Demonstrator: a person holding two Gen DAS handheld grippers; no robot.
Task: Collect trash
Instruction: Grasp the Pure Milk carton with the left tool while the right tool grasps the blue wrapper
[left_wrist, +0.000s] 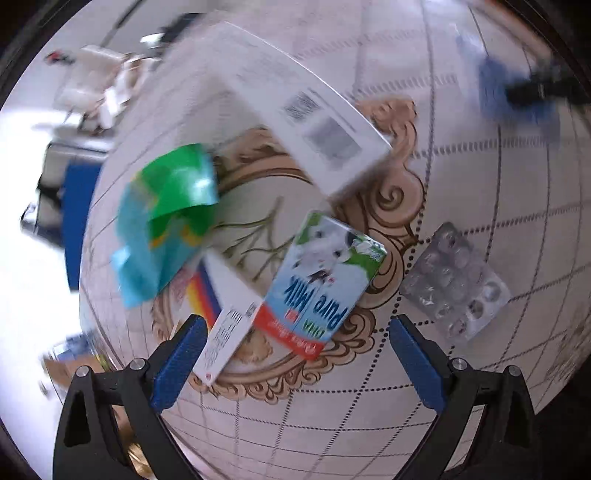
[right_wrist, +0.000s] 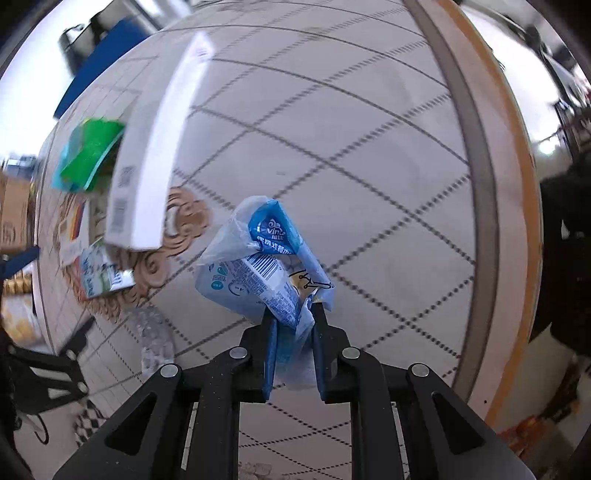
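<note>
My right gripper (right_wrist: 293, 314) is shut on a crumpled blue and white plastic wrapper (right_wrist: 258, 254), held above the patterned tablecloth. My left gripper (left_wrist: 295, 332) is open and empty, hovering just in front of a blue "Pure Milk" carton (left_wrist: 321, 280) lying flat. Beside the carton lie a small white box with a coloured stripe (left_wrist: 225, 317), a green and teal wrapper (left_wrist: 166, 214), a long white box (left_wrist: 291, 107) and a silver blister pack (left_wrist: 454, 284). The right wrist view also shows the long white box (right_wrist: 147, 166), the green wrapper (right_wrist: 88, 158) and the milk carton (right_wrist: 99, 273).
The table has a white cloth with a dotted grid and a tan ornament (left_wrist: 391, 192). Its round rim (right_wrist: 491, 206) curves at the right. A blue chair (left_wrist: 79, 218) and cluttered furniture stand beyond the far edge. The right gripper shows blurred at upper right in the left wrist view (left_wrist: 517, 92).
</note>
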